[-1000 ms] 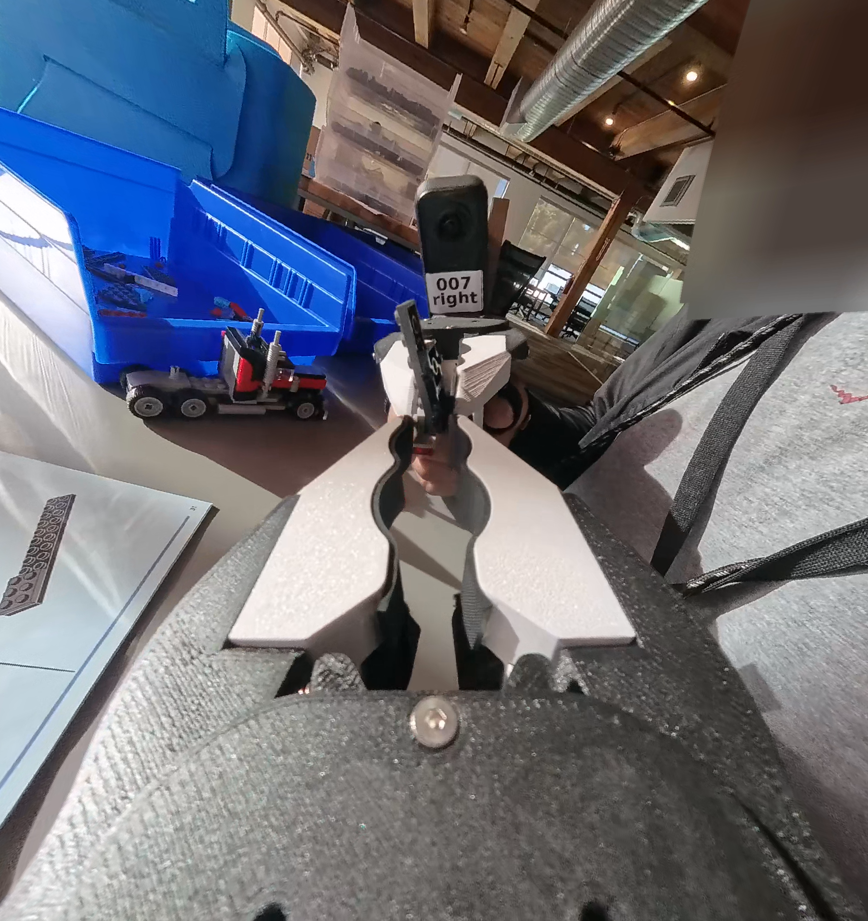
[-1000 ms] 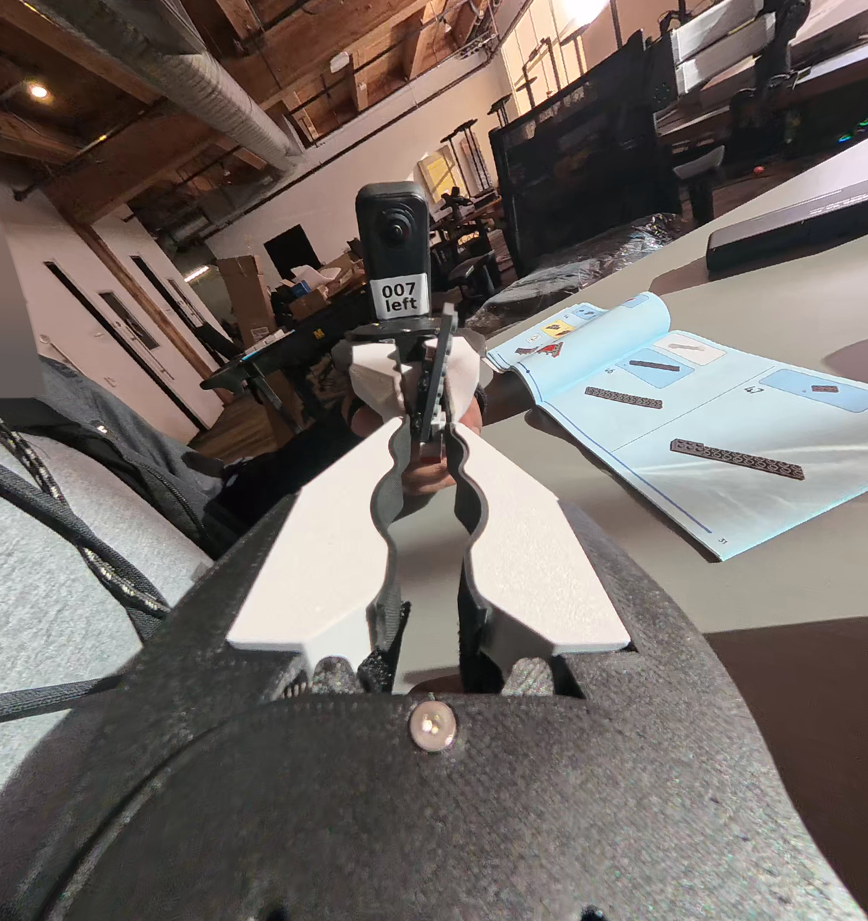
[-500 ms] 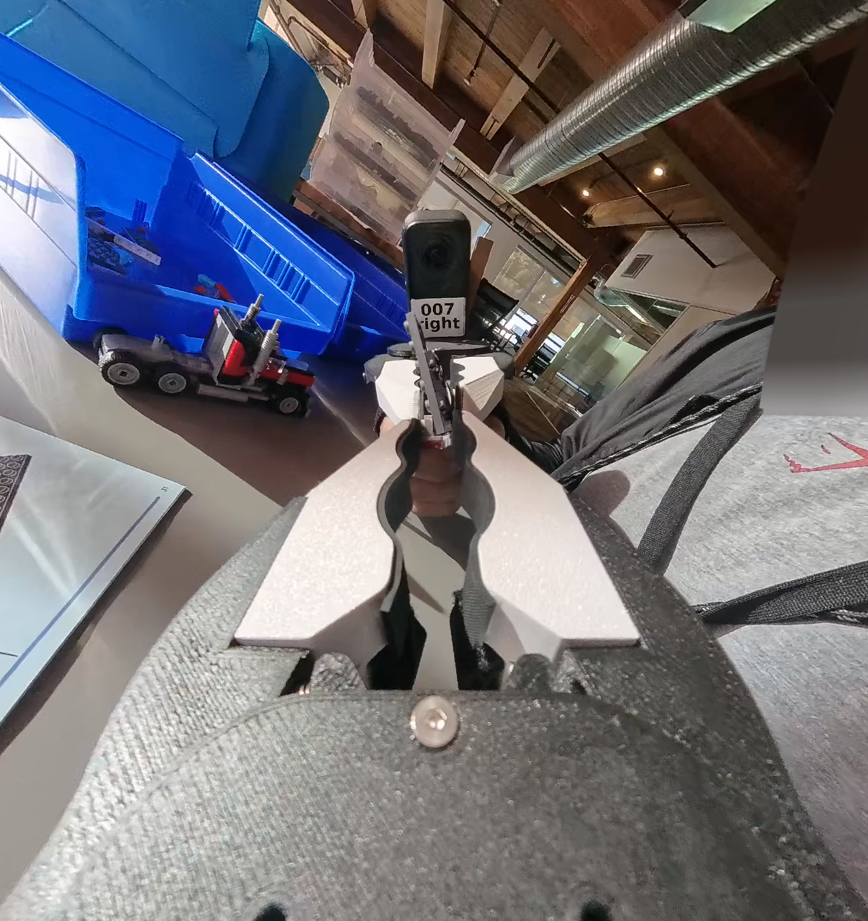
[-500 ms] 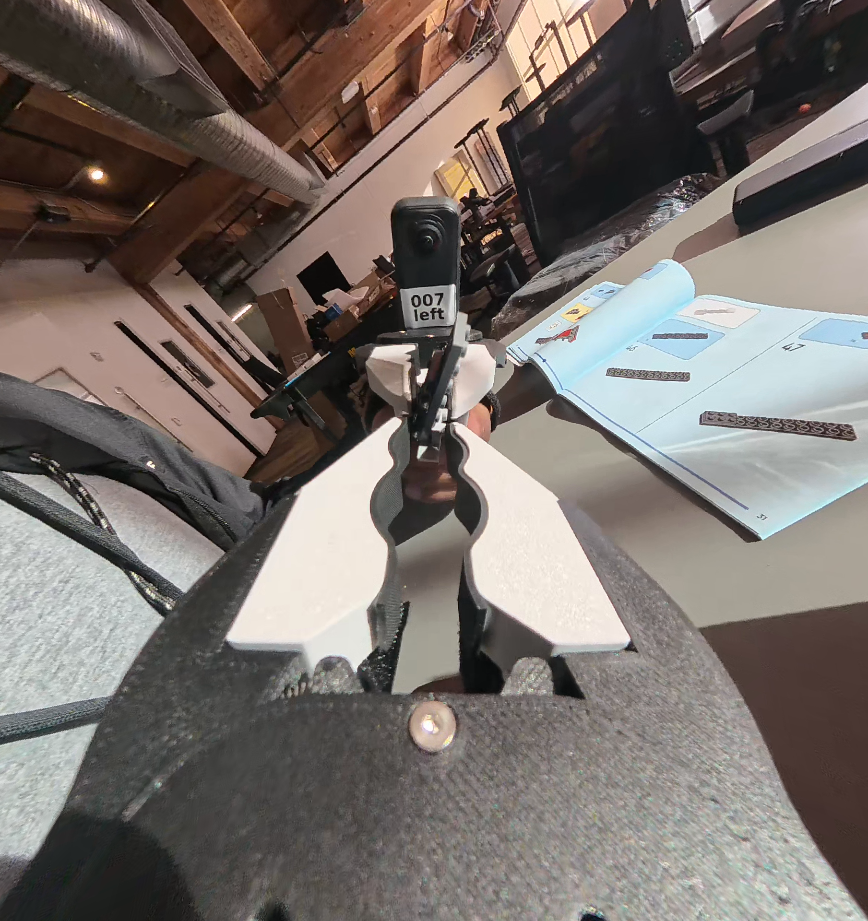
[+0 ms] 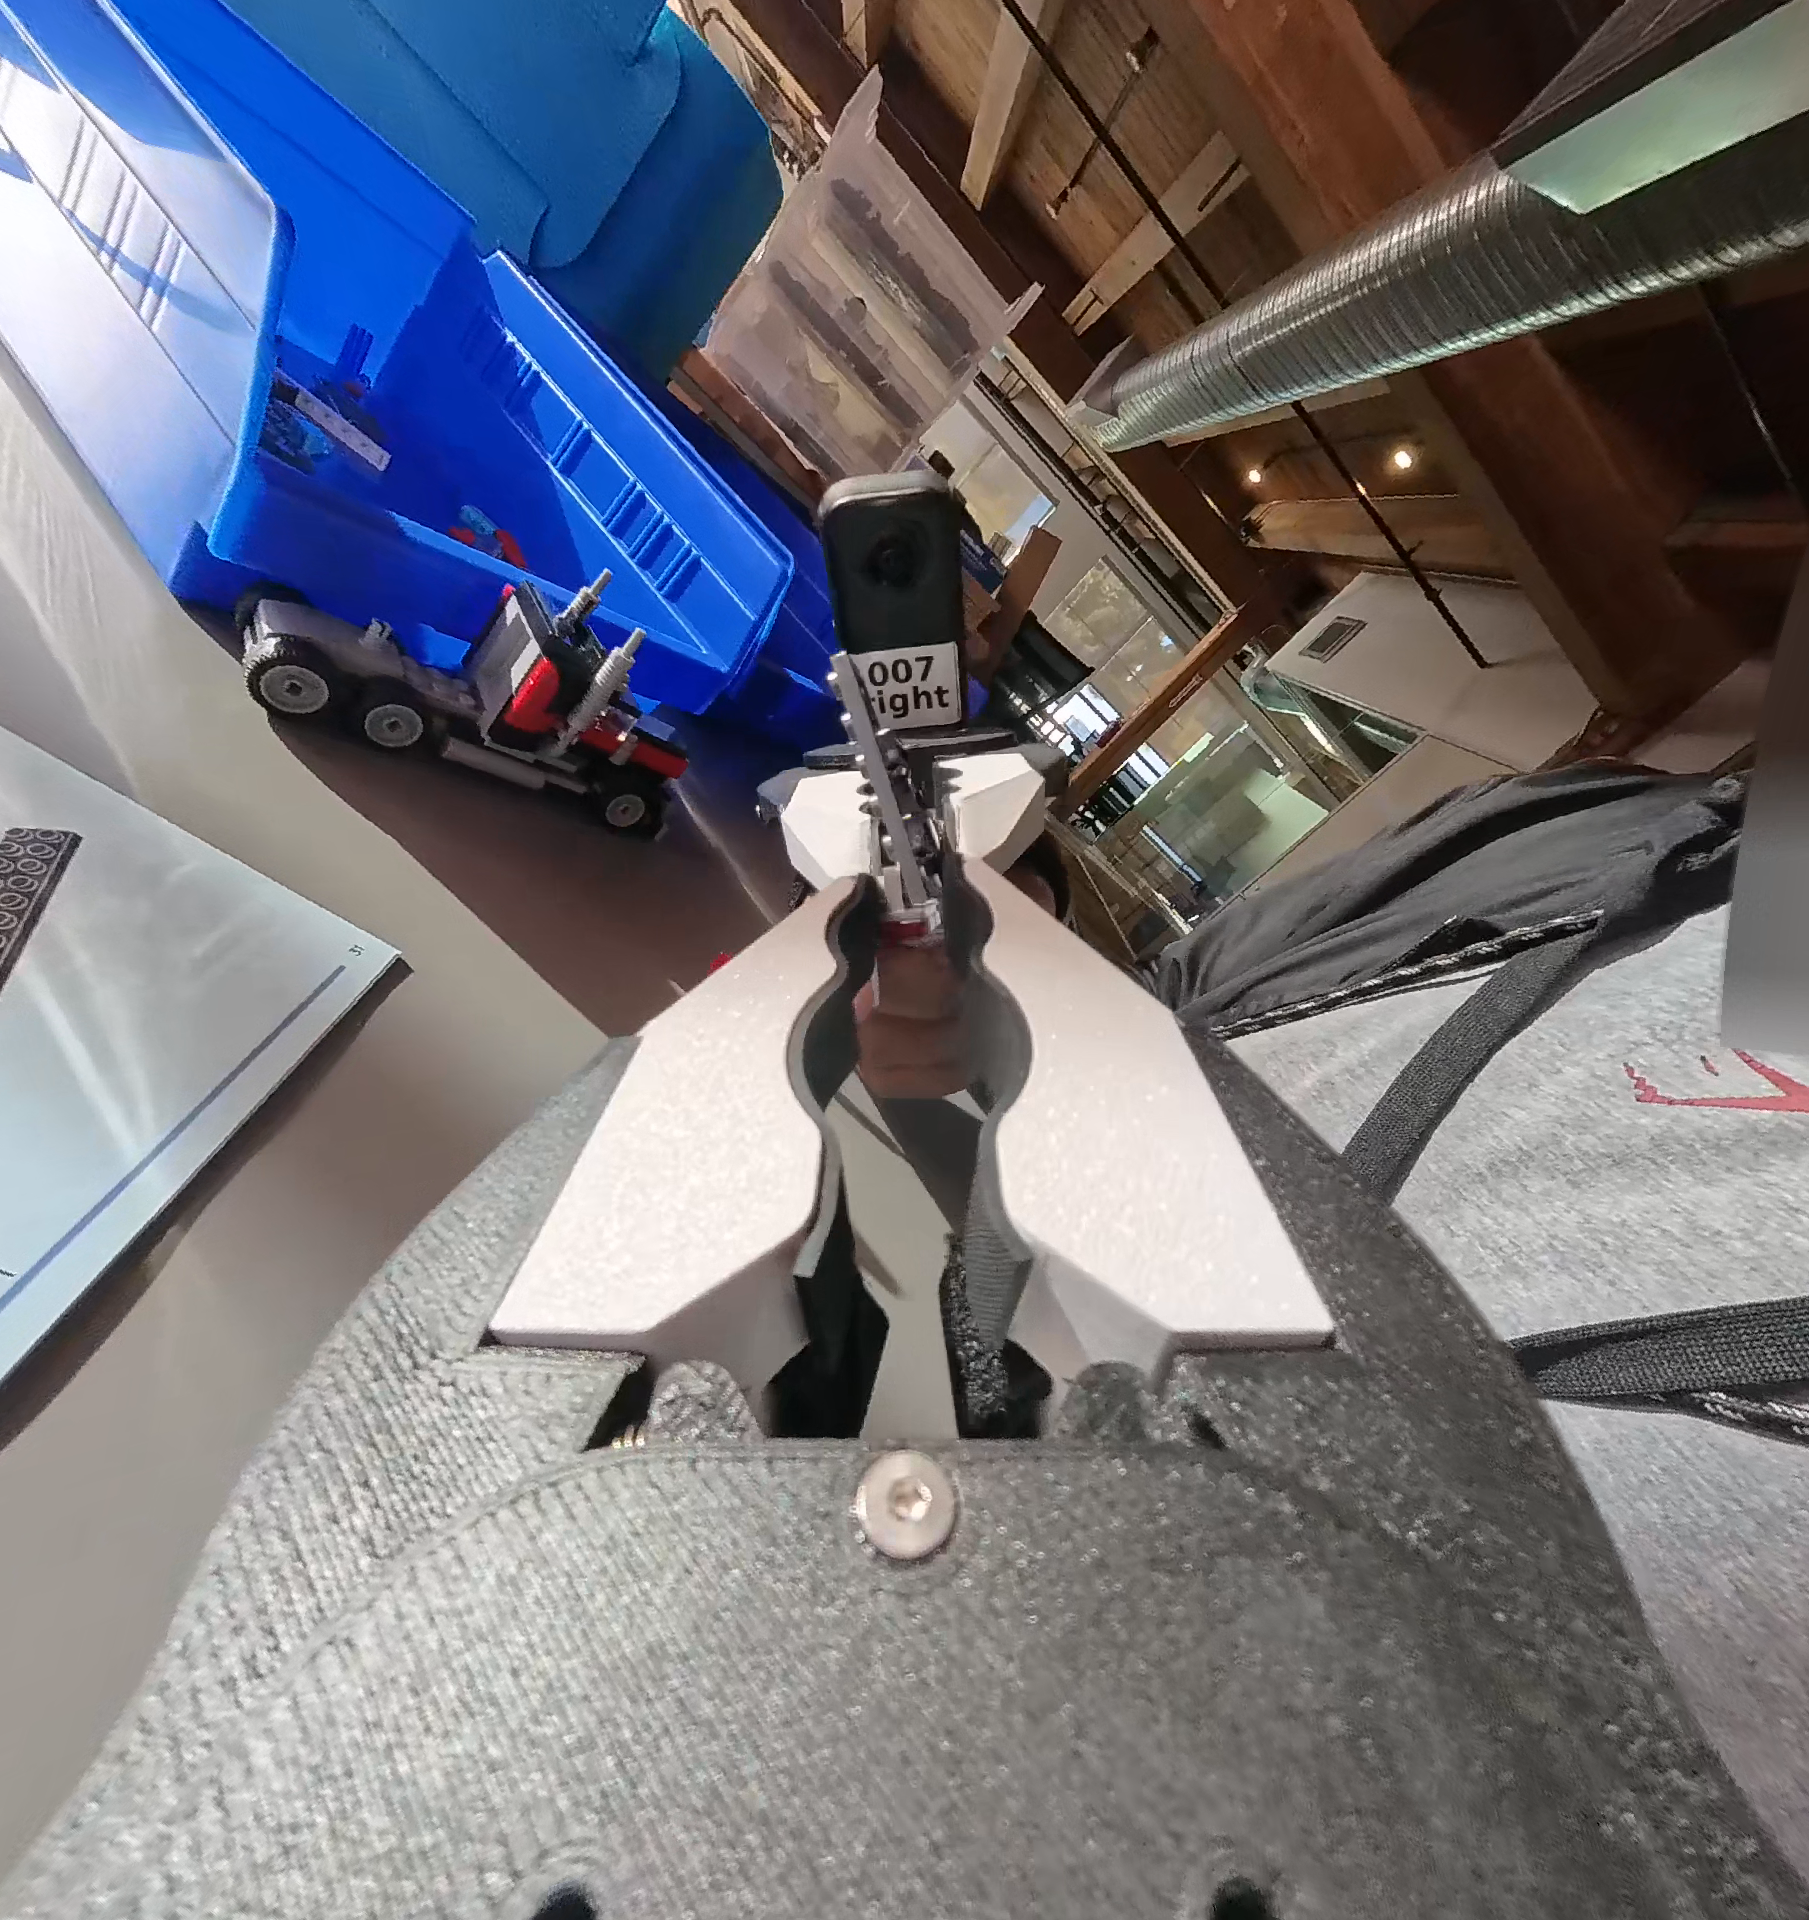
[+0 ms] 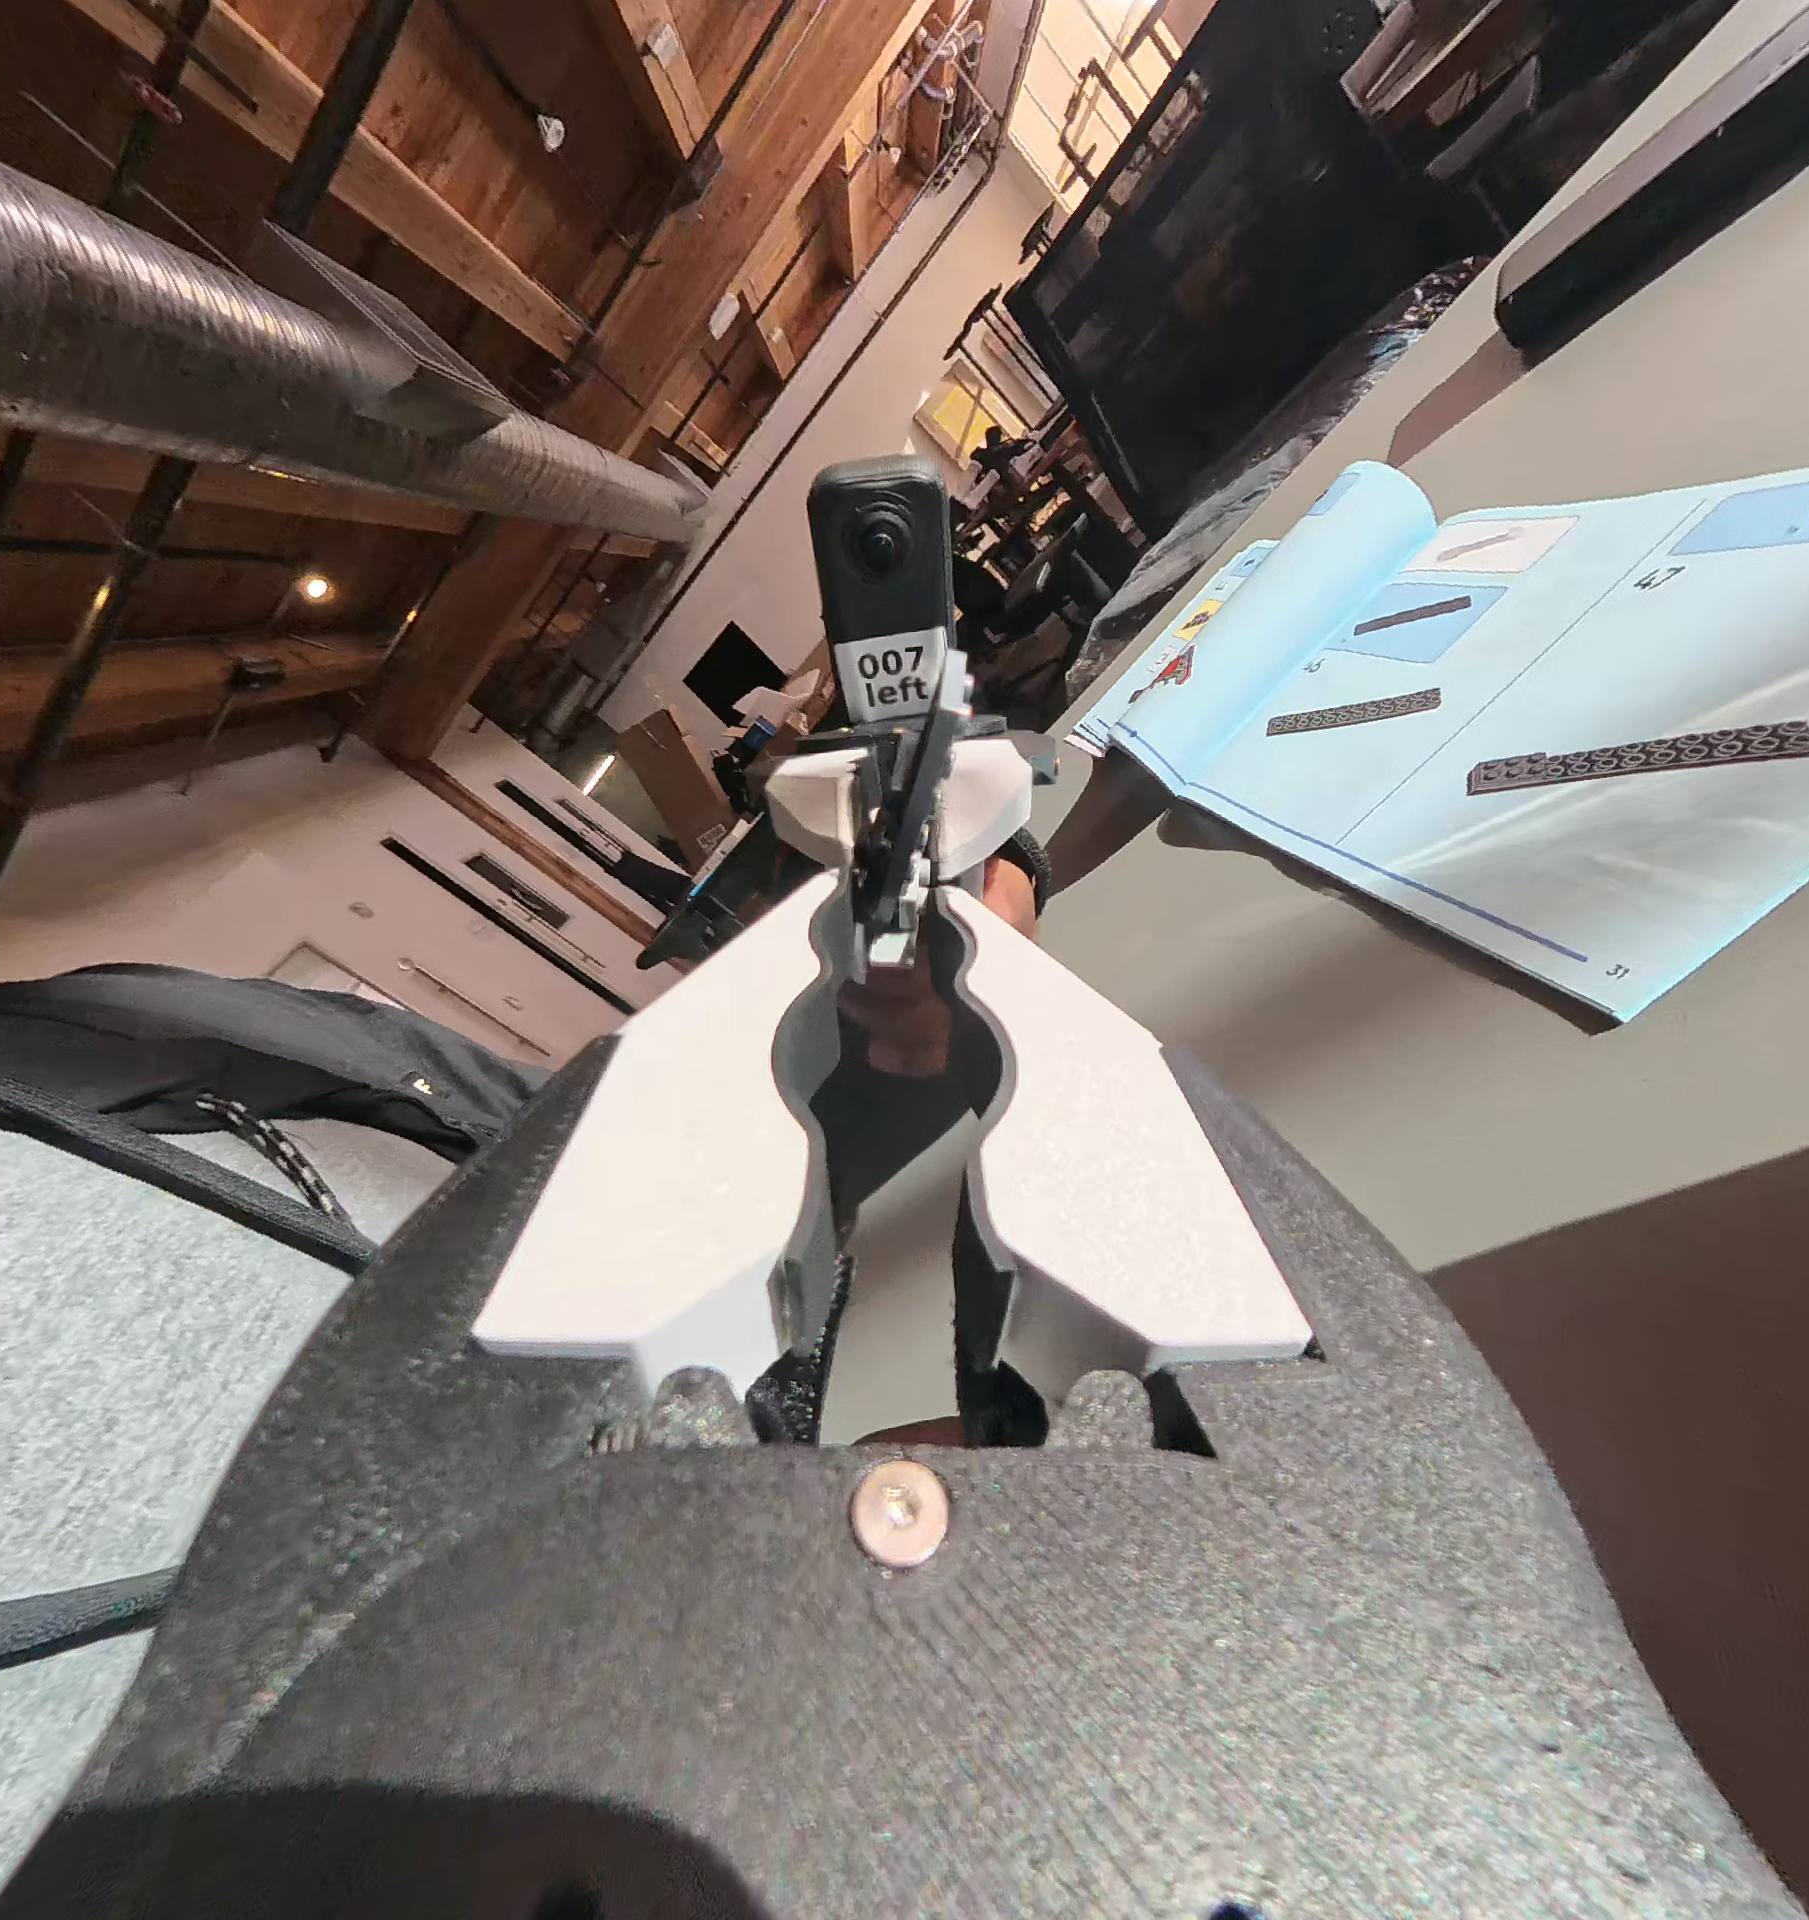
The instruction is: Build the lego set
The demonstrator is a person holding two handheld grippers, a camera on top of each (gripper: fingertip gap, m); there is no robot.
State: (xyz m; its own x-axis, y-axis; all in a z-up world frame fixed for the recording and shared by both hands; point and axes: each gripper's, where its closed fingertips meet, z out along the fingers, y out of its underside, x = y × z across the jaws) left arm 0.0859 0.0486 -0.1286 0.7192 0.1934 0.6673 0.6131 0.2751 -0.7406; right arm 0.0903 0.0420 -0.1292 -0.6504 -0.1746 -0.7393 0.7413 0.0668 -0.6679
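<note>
My two grippers face each other tip to tip in the air above the table's near edge. Between them is a small lego assembly (image 5: 884, 821): a long dark plate seen edge-on, with small grey and red pieces at its lower end. My left gripper (image 5: 905, 912) is shut on that lower end. In the right wrist view my right gripper (image 6: 892, 920) is shut on the same lego assembly (image 6: 905, 831), at a grey and white piece. The right gripper (image 5: 905, 821) shows opposite in the left wrist view, the left gripper (image 6: 895, 821) in the right wrist view.
A built red, black and grey lego truck (image 5: 464, 707) stands in front of a blue bin (image 5: 526, 488) holding loose parts. An open instruction booklet (image 6: 1502, 790) lies on the grey table (image 6: 1347, 1091) and shows in the left wrist view (image 5: 100, 1039). A person's grey top (image 5: 1554, 1195) is close by. The tips of both grippers are at nearly the same place.
Both grippers have tilted and rolled while staying tip to tip. The dark plate, which leaned left and showed its face, now stands nearly edge-on between them.
</note>
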